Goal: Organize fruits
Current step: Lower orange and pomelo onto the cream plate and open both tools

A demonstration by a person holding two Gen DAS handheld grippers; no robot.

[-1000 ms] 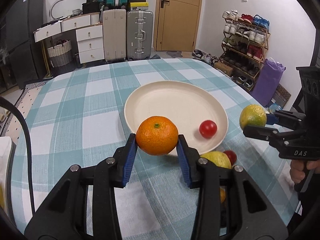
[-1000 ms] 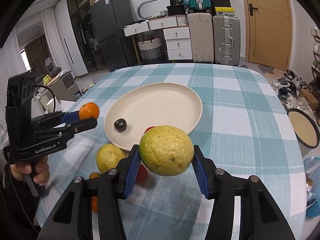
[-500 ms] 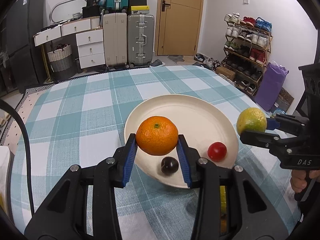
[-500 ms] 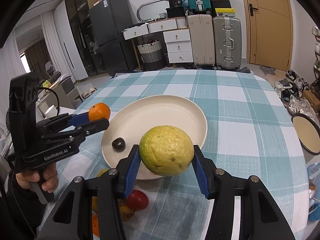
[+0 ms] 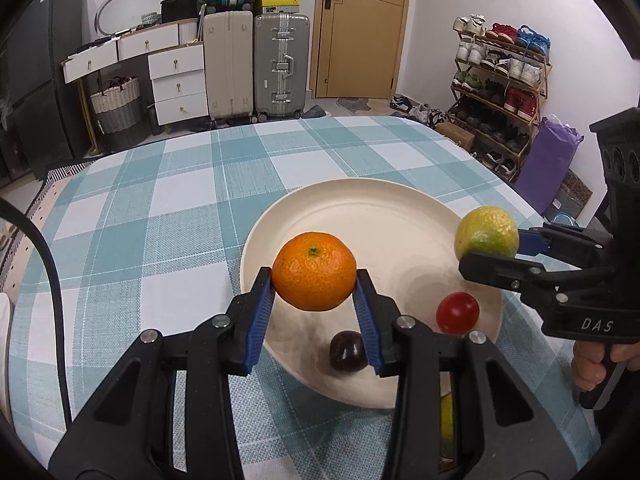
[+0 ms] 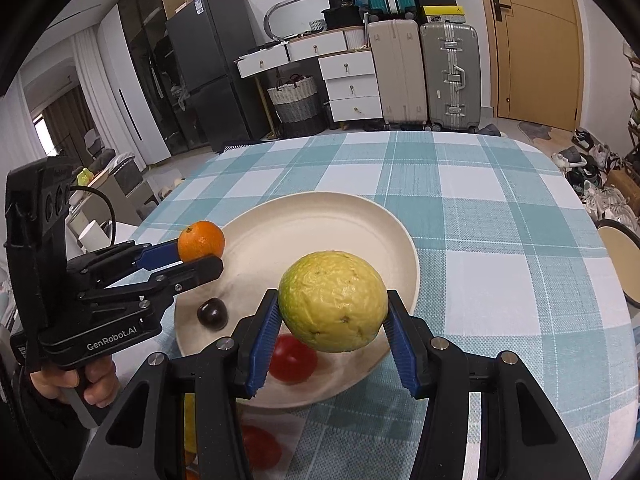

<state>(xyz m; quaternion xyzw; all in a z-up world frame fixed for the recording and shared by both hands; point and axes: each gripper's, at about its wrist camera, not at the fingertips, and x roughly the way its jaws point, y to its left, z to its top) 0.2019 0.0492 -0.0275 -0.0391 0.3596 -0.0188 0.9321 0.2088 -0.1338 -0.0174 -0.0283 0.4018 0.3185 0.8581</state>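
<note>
My left gripper [image 5: 315,280] is shut on an orange mandarin [image 5: 314,270] and holds it above the near left part of the cream plate [image 5: 360,216]. My right gripper [image 6: 333,312] is shut on a yellow-green fruit [image 6: 333,300] above the plate's [image 6: 320,220] near right side. On the plate lie a dark cherry [image 5: 347,351] and a red cherry tomato [image 5: 457,312]. From the right wrist view the mandarin [image 6: 201,240], the cherry [image 6: 212,312] and the tomato [image 6: 292,356] show too. Each gripper appears in the other's view.
The plate rests on a table with a teal checked cloth [image 5: 160,208]. More fruit lies off the plate near the front edge: a red one [image 6: 260,446] and a yellow one [image 5: 446,420], partly hidden behind the fingers. A second round plate [image 6: 620,256] stands off the table's right side.
Both grippers have moved forward over the plate with their fruits. The plate, cherry and tomato now sit closer beneath them, and the loose fruit has dropped behind the fingers.
</note>
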